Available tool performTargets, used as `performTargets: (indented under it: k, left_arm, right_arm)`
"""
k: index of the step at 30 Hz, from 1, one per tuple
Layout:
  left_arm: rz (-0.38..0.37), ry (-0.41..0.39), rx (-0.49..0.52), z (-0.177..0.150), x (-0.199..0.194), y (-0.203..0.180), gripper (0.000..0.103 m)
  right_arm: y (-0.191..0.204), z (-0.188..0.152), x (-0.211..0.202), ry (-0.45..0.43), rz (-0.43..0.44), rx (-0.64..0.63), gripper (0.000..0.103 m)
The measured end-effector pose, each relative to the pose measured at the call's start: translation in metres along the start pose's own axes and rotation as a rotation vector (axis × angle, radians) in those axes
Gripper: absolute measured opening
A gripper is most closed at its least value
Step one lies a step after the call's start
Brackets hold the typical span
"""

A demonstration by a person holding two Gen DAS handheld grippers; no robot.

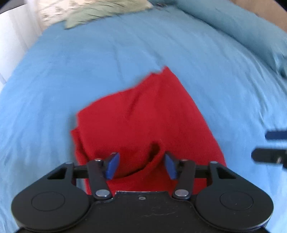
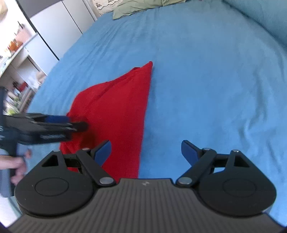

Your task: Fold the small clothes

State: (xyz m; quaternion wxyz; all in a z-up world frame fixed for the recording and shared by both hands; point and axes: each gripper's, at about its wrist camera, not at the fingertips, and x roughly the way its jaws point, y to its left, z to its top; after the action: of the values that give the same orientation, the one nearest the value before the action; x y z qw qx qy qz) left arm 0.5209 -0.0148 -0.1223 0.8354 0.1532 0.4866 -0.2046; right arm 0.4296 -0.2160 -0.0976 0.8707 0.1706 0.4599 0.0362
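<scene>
A small red garment (image 1: 143, 116) lies folded on the blue bedspread (image 1: 71, 71). My left gripper (image 1: 141, 164) is open just over its near edge, with a raised fold of the cloth between the jaws; nothing is held. In the right wrist view the red garment (image 2: 118, 111) lies to the left, and my right gripper (image 2: 146, 152) is open and empty above its right edge and the blue bedspread (image 2: 206, 89). The left gripper (image 2: 77, 126) shows blurred over the garment's left side. The right gripper's fingertips (image 1: 265, 154) show at the right edge of the left wrist view.
A pale green cloth (image 1: 100, 14) lies at the far end of the bed, also seen in the right wrist view (image 2: 136, 7). A blue pillow (image 1: 251, 30) lies at the far right. White cabinets and shelves (image 2: 35, 44) stand left of the bed.
</scene>
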Motion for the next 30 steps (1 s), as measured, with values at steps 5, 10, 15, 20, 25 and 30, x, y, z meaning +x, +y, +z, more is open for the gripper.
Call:
performTargets:
  k: [5, 10, 15, 20, 25, 30]
  left_arm:
    - [-0.020, 0.042, 0.045, -0.008, -0.005, 0.009, 0.010]
    - [-0.032, 0.040, 0.007, -0.041, -0.046, 0.028, 0.009]
    - [-0.019, 0.119, -0.031, -0.095, -0.056, 0.041, 0.009]
    - [-0.003, 0.195, -0.158, -0.129, -0.043, 0.058, 0.013]
    - [0.004, -0.003, -0.244, -0.108, -0.084, 0.055, 0.090]
    - [0.057, -0.050, -0.228, -0.073, -0.068, 0.047, 0.090]
  right_arm:
    - [-0.003, 0.003, 0.000, 0.009, 0.023, 0.001, 0.101]
    - [-0.003, 0.003, 0.002, 0.028, 0.046, 0.001, 0.101]
    - [-0.002, -0.006, 0.014, 0.073, 0.066, 0.027, 0.101]
    - [0.005, -0.015, 0.026, 0.102, 0.058, 0.038, 0.100]
    - [0.020, -0.017, 0.034, 0.142, 0.045, -0.019, 0.101]
    - [0.031, -0.016, 0.046, 0.135, 0.022, -0.053, 0.101]
